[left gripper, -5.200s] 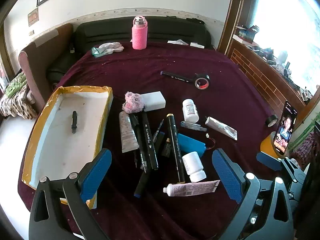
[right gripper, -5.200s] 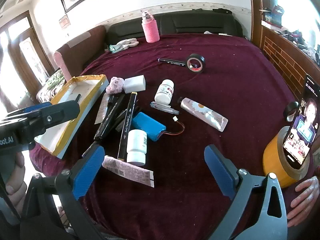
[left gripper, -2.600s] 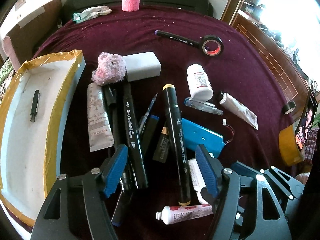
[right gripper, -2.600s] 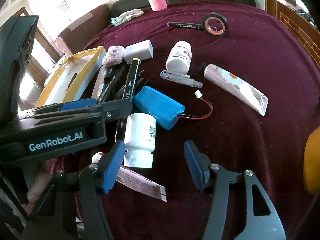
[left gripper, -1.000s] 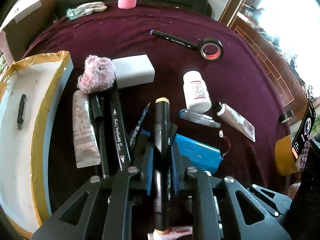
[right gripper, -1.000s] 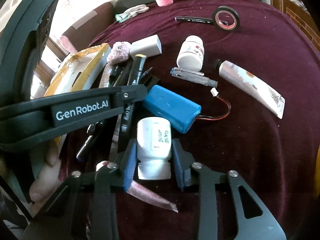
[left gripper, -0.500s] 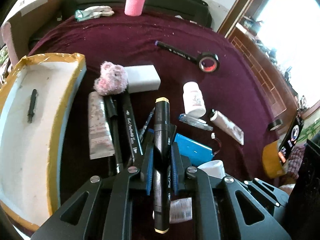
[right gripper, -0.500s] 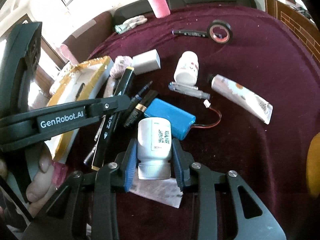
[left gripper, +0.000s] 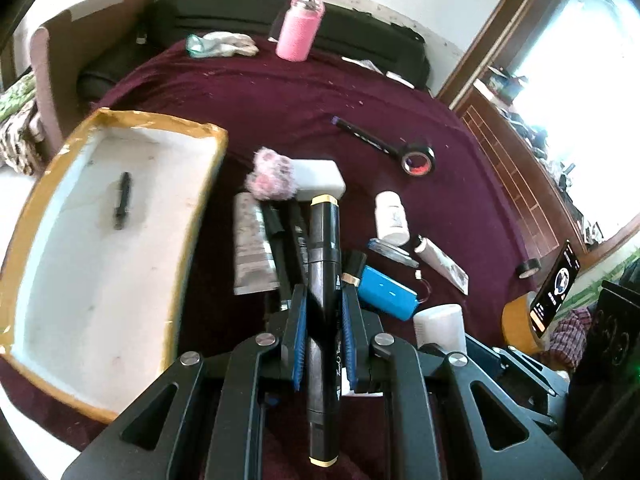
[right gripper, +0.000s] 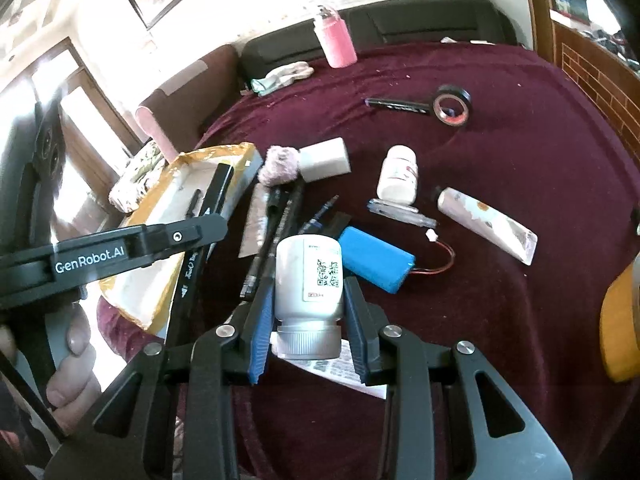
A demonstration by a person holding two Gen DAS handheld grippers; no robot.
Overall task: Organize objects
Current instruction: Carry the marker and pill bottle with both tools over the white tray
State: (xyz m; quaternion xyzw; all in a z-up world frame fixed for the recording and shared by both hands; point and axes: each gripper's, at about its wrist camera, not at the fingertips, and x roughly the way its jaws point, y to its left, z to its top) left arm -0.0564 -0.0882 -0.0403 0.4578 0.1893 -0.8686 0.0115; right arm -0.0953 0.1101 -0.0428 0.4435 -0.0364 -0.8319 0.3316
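While the claws pinch a marker (left gripper: pixel 323 280) and bottle (right gripper: pixel 309 280), the tray (left gripper: pixel 192 216) holds one pen (left gripper: pixel 122 200).

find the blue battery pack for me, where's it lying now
In the right wrist view the blue battery pack lies on the maroon cloth mid-table, just beyond the white bottle in the right gripper, its red wire trailing right.

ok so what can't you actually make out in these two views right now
- Paper tube, right wrist view: mostly hidden behind the white bottle and the right gripper; print unreadable.
- Marker lettering, left wrist view: partly covered by the left gripper pads.
- Pens under the marker, left wrist view: overlapped and blurred, count unclear.
- Small dark item in the tray: too small to identify.
- Phone screen, left wrist view: too small.
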